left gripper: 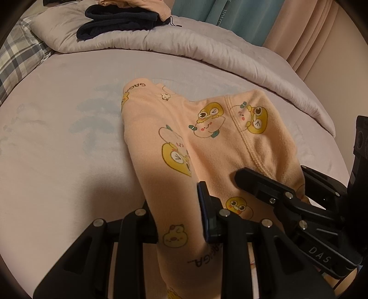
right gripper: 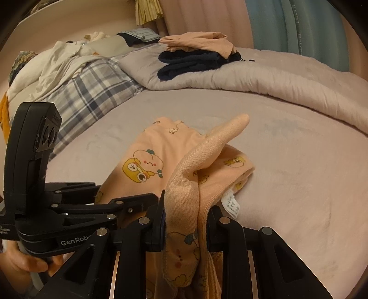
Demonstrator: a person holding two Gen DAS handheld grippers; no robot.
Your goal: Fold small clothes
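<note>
A small peach garment with yellow cartoon prints [left gripper: 174,142] is draped from both grippers down onto the bed sheet [left gripper: 57,149]; it also shows in the right wrist view [right gripper: 147,161]. My left gripper [left gripper: 177,218] is shut on the garment's near edge, with cloth pinched between its fingers. My right gripper [right gripper: 186,220] is shut on the ribbed waistband [right gripper: 197,161], whose end sticks up. A white care label [right gripper: 231,203] hangs beside it. The right gripper [left gripper: 273,184] appears in the left wrist view, also on the cloth.
A rolled duvet [right gripper: 264,76] lies across the back of the bed, bearing a stack of folded clothes, dark blue [right gripper: 191,62] under peach [right gripper: 197,42]. A plaid blanket [right gripper: 92,92] and white bedding [right gripper: 57,62] lie at the left. Curtains [left gripper: 230,13] hang behind.
</note>
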